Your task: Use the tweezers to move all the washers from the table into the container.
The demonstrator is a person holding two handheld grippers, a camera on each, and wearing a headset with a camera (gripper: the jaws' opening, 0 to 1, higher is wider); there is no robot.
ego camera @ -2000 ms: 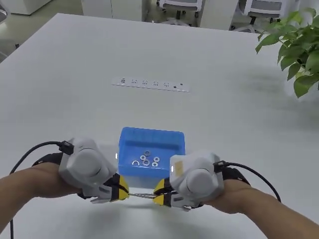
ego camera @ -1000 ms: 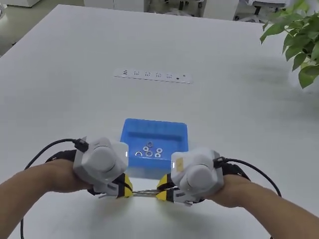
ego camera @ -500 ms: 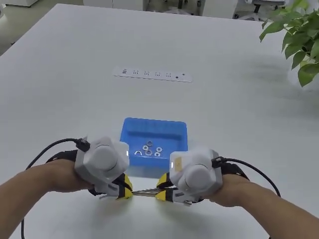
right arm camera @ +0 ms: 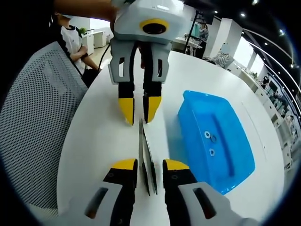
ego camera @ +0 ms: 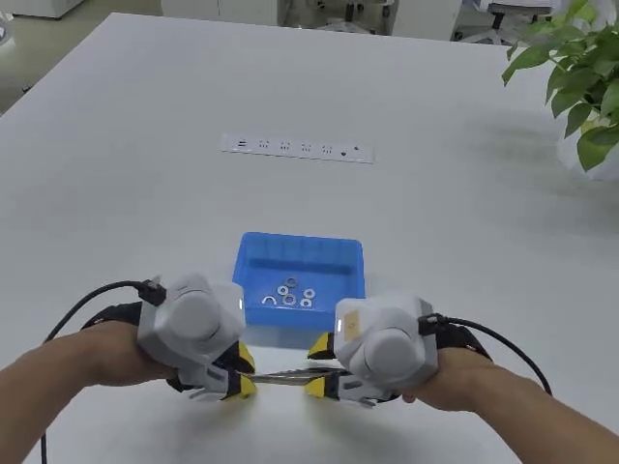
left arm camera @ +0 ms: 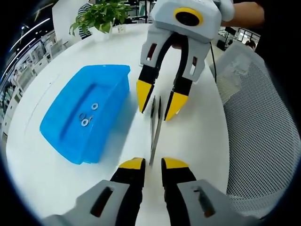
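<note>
Thin metal tweezers (ego camera: pixel 280 377) lie level between my two grippers near the table's front edge. The tweezers' joined end (left arm camera: pixel 151 160) sits at the narrow gap of my left gripper (left arm camera: pixel 154 164), whose jaws do not touch it. Their two spread arms (right arm camera: pixel 146 174) run between the jaws of my right gripper (right arm camera: pixel 150 165), close to both jaws; I cannot tell whether they are pinched. Just beyond stands the blue container (ego camera: pixel 348 253) with several washers (ego camera: pixel 290 293) on its floor. In the head view the left gripper (ego camera: pixel 240 379) and right gripper (ego camera: pixel 317 382) face each other.
A white power strip (ego camera: pixel 295 148) lies on the table beyond the container. A green plant (ego camera: pixel 580 77) stands at the far right. A mesh chair back (right arm camera: pixel 33 117) is close behind the front edge.
Both grippers have stayed facing each other with the tweezers between them. The left one has dropped slightly toward the front edge. The view itself has shifted a little.
</note>
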